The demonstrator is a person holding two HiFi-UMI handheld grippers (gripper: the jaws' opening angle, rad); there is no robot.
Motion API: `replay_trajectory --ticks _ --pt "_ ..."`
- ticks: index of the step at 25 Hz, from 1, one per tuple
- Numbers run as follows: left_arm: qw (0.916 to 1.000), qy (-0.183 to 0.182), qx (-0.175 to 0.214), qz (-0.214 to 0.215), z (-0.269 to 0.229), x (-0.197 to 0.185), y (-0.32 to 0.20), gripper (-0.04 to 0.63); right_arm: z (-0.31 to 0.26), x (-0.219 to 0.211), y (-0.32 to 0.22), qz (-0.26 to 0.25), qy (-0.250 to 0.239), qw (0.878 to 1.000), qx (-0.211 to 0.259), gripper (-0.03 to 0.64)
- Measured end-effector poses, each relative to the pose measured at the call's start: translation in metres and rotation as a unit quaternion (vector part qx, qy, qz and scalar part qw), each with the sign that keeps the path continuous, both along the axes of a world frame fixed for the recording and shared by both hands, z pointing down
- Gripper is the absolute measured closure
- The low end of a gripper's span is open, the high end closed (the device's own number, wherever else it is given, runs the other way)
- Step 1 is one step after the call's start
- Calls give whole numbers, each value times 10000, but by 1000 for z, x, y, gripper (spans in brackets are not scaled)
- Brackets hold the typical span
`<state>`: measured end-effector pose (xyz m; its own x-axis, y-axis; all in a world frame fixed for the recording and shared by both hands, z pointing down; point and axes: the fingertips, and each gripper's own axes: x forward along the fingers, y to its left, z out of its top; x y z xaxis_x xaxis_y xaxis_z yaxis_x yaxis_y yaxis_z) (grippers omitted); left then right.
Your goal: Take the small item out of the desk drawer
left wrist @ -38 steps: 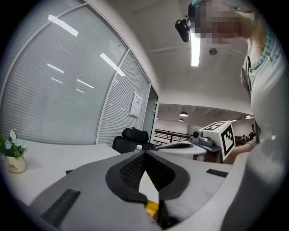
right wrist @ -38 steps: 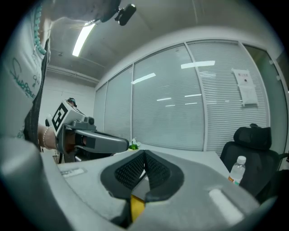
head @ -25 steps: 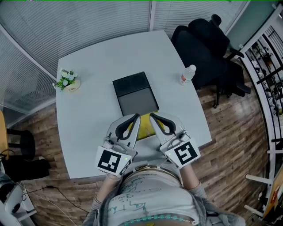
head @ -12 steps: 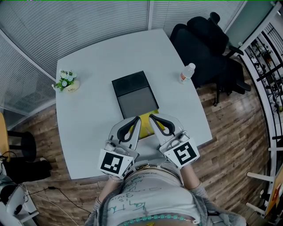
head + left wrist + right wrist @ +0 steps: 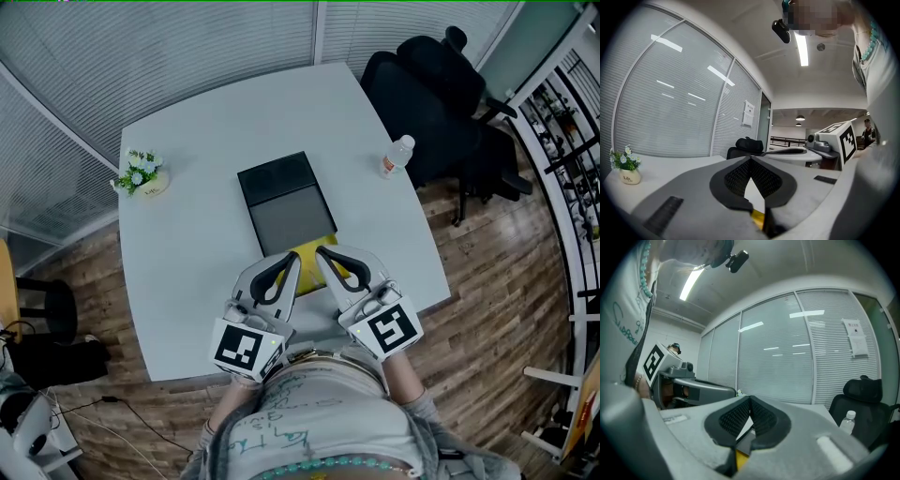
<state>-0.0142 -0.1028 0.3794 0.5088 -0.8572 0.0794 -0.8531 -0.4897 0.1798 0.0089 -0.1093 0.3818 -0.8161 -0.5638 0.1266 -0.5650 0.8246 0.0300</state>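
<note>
Both grippers closed and empty over a yellow item

Head view: the left gripper point(image 5: 293, 259) and right gripper point(image 5: 322, 253) each have their fingers pressed together, tips side by side. A flat yellow item point(image 5: 310, 269) lies beneath and between them, mostly covered, so its outline is unclear. The black-and-grey drawer box point(image 5: 286, 202) sits just beyond the tips. Left gripper view: the fingers point(image 5: 736, 180) meet with nothing between them, and only a yellow sliver point(image 5: 758, 218) shows below. Right gripper view: the fingers point(image 5: 733, 420) also meet, with yellow point(image 5: 740, 459) underneath, cut off.
</note>
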Motion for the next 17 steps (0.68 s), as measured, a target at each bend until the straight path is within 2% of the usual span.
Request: replay_trajectory --ticks 17 --pt "9999 -134 -61 22 4 -1 -1 597 6 2 -4 2 104 9998 149 615"
